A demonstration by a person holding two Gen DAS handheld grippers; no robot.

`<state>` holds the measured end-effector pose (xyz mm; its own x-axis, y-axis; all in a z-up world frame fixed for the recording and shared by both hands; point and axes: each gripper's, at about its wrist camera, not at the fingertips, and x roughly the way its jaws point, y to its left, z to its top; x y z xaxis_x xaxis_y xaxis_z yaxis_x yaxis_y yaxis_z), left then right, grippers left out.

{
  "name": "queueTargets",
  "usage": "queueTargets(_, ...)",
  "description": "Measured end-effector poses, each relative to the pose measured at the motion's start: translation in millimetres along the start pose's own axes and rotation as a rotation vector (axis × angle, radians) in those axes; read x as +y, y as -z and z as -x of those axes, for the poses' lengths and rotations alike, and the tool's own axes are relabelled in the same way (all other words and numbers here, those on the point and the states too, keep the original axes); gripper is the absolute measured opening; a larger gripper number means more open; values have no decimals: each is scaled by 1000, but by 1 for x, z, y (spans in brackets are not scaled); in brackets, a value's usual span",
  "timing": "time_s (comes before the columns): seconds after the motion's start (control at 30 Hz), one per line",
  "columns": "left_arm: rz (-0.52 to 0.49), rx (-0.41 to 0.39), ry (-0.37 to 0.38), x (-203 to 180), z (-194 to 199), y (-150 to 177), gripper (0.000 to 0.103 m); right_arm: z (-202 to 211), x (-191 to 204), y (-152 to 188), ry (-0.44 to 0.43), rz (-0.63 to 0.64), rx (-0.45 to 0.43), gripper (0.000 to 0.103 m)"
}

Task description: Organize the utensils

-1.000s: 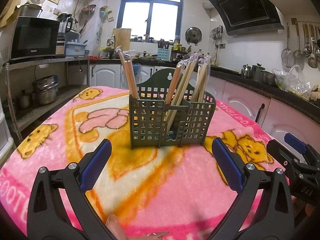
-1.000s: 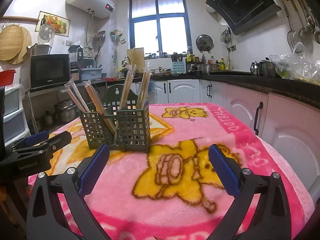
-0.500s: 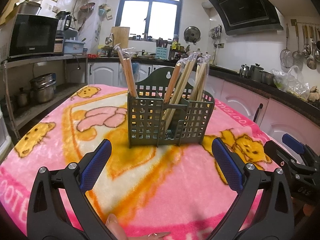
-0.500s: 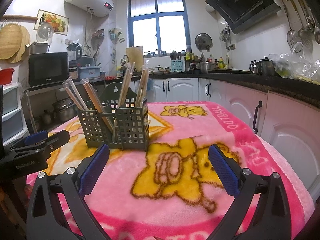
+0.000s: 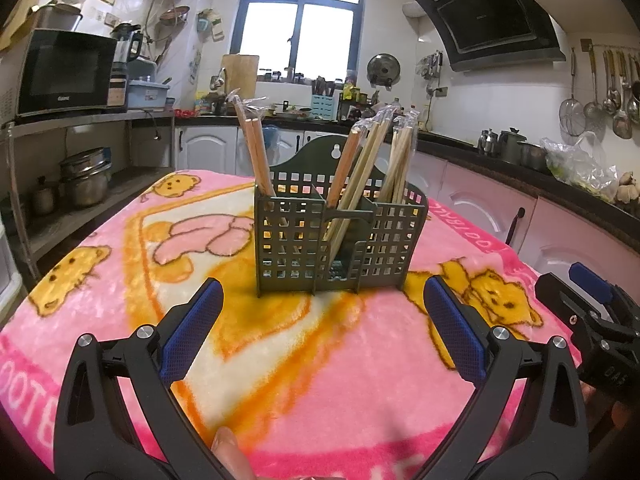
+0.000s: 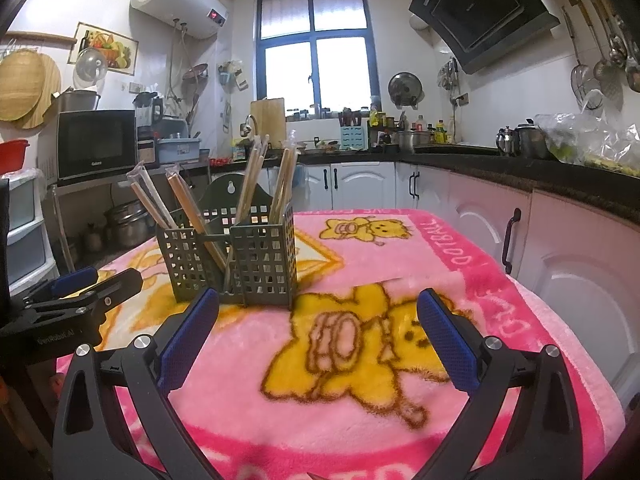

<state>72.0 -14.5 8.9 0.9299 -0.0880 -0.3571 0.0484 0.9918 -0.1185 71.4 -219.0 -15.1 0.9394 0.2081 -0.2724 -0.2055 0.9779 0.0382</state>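
A dark green perforated utensil holder [image 5: 338,240] stands on the pink blanket-covered table [image 5: 120,320]. It also shows in the right wrist view [image 6: 236,258]. Several wrapped pairs of wooden chopsticks [image 5: 360,168] stand upright in its compartments, also visible in the right wrist view [image 6: 256,176]. My left gripper [image 5: 322,328] is open and empty, a little in front of the holder. My right gripper [image 6: 318,332] is open and empty, to the holder's right. The right gripper shows at the right edge of the left wrist view [image 5: 592,312], the left gripper at the left edge of the right wrist view [image 6: 76,300].
The table [image 6: 440,264] is covered by a pink cartoon blanket. Kitchen counters with white cabinets [image 6: 520,232] run behind and to the right. A shelf with a microwave [image 5: 64,72] and pots [image 5: 84,180] stands on the left.
Both grippers have drifted slightly, with the holder shifting a little in each view. Both stay open and empty.
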Motion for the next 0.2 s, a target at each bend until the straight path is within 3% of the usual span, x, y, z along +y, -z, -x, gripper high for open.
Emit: queueTargets(0.2,57,82,-32,23,-11,-11,92,-3,-12,-8,25,-25,22,97)
